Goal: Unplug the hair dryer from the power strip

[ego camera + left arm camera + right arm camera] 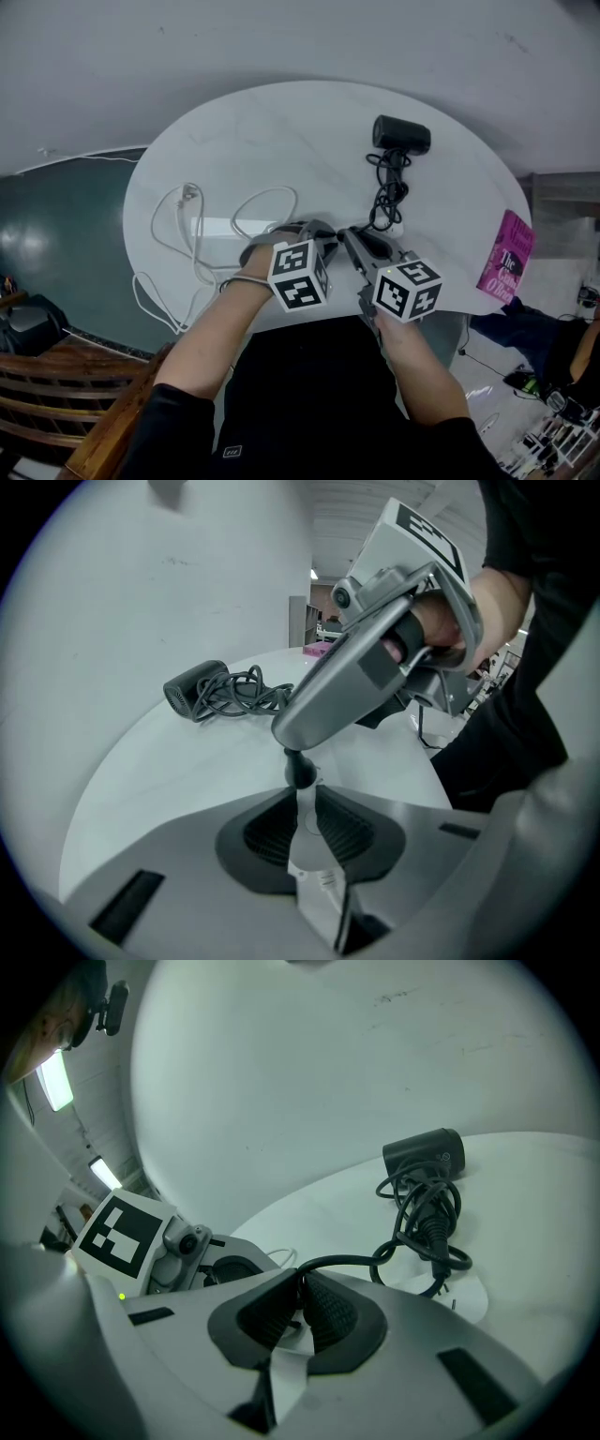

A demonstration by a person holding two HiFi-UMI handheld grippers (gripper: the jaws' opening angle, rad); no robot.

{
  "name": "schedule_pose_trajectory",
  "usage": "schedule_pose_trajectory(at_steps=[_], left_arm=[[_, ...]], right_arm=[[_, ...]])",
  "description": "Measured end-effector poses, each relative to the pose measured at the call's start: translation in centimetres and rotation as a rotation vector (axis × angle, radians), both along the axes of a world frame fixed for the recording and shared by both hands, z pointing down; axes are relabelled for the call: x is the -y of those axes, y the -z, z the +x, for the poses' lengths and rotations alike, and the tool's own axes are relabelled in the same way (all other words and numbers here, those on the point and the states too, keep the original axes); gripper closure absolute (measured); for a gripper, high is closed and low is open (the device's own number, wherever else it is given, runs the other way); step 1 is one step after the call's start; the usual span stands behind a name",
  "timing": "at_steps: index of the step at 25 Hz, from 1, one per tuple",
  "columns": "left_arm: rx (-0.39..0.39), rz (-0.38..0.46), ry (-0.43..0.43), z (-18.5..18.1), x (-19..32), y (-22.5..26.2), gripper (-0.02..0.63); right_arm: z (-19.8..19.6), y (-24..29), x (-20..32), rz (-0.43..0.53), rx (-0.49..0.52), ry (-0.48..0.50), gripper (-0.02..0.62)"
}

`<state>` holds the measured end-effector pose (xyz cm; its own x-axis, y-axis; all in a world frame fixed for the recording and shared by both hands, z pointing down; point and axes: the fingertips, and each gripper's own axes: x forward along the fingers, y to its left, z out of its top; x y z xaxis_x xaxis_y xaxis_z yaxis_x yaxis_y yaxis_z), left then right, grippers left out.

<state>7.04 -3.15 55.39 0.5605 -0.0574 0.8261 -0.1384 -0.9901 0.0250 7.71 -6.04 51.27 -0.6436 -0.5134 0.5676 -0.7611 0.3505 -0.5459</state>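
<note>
Left tongs (302, 808): nearest, at the near edge of the worktop (281, 131); closed on the white power strip (314, 864), clamped edge-on between the ribbed pads.
Right tongs (300, 1302): just beside the left pair, tips meeting over the strip; closed on the black plug (299, 769).
Plug: at the strip's far end, touching it; seated or free cannot be told.
Cord (347, 1262): black, emerging from between the right pads, curving away to a loose coil further back.
White lead (187, 234): looped over the left half of the worktop, part hanging off the near-left edge.
Hair dryer (401, 134): black, lying at the far side of the worktop, just beyond the coil, well apart from both tongs.
Pink book (507, 255): off the worktop's right edge.
</note>
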Motion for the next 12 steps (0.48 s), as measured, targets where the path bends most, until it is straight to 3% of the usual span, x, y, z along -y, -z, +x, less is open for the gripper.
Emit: schedule_pose_trajectory(at_steps=[9,12], left_arm=[[0.005,-0.003,0.005,0.1,0.1,0.0,0.541],[-0.007,-0.001,0.022,0.3,0.2,0.0,0.542]], right_arm=[[0.0,0.0,0.0,-0.015,0.002,-0.005,0.549],[0.8,2.9,0.6,0.053,0.066,-0.036,0.549]])
